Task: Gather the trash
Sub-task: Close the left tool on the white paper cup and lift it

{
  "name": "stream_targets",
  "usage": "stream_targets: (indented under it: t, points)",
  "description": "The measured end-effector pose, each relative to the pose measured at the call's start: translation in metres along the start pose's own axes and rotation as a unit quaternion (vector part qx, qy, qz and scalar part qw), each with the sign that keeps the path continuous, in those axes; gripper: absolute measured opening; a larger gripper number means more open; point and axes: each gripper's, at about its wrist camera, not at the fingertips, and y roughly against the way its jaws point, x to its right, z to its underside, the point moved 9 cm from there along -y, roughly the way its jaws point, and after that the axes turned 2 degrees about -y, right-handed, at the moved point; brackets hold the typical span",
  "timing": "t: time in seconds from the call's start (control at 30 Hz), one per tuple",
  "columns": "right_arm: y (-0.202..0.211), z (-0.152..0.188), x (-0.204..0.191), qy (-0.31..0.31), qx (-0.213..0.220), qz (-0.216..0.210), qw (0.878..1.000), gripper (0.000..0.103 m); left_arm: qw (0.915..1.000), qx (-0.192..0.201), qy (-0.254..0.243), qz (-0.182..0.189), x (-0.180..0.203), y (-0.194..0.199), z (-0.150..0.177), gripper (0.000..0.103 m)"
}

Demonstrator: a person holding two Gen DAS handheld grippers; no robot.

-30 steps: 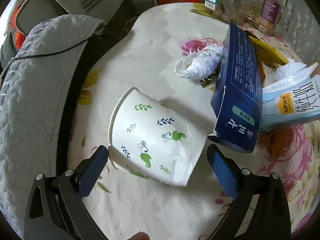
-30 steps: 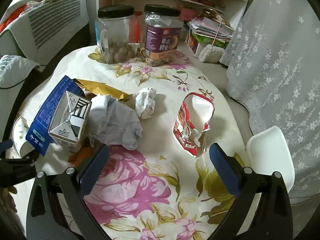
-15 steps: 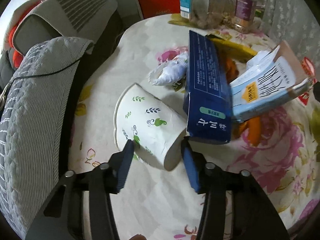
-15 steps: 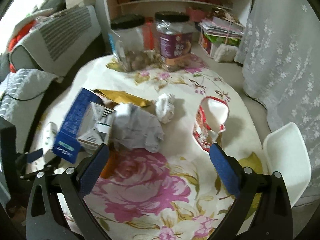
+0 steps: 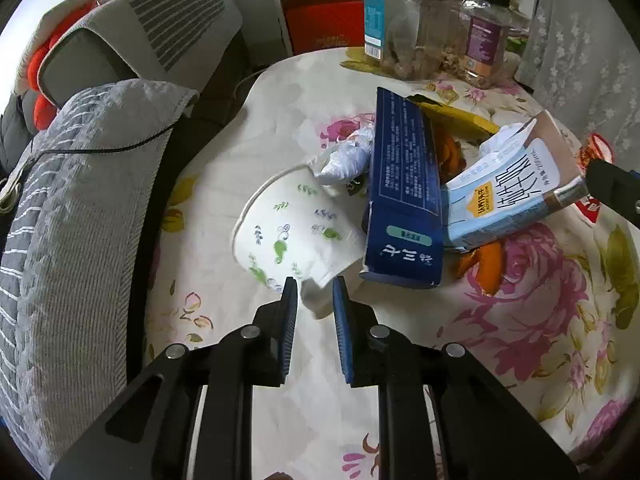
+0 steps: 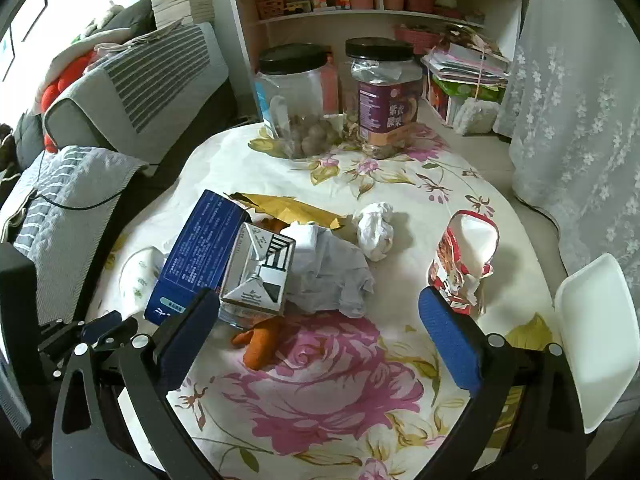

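Floral tablecloth, L gripper low – jaws pinching paper cup

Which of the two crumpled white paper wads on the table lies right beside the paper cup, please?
The twisted wad, wedged between the paper cup rim and the dark blue box. The rounder ball lies apart, past the yellow wrapper, nearer the red snack bag.

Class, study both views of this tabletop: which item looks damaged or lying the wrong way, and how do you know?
The paper cup lies on its side, its base end crumpled where the left tongs pinch it. The dark blue carton beside it is tipped over with an open flap, and the red snack bag stands torn open.
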Motion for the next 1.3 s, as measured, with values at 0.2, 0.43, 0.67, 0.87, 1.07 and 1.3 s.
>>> stream_targets:
  t: [0.2, 0.43, 0.67, 0.87, 1.07, 1.3]
  points:
    - [-0.001, 0.001, -0.001, 0.004, -0.001, 0.005, 1.000, 0.096, 1.0000, 0.003, -0.002, 0.000, 0.000, 0.007, 0.001, 0.019]
    - [0.004, -0.001, 0.002, -0.002, 0.002, 0.004, 1.000, 0.096, 0.9998, -0.017, -0.002, 0.012, -0.003, 0.012, 0.005, 0.058]
    - [0.007, 0.000, 0.007, -0.009, -0.003, 0.001, 1.000, 0.096, 0.9993, -0.023, 0.026, 0.015, -0.022, 0.022, 0.001, 0.072]
    - [0.009, 0.000, 0.010, -0.005, 0.000, 0.007, 1.000, 0.096, 0.9982, -0.043, 0.031, 0.028, -0.025, 0.015, 0.006, 0.089]
    - [0.004, 0.001, 0.015, -0.021, -0.008, 0.009, 1.000, 0.096, 0.9911, -0.052, 0.108, 0.059, -0.031, 0.005, 0.004, 0.089]
    - [-0.003, 0.002, 0.016, -0.017, -0.012, 0.016, 1.000, 0.096, 0.9847, -0.028, 0.171, 0.016, -0.049, -0.004, -0.024, 0.089]
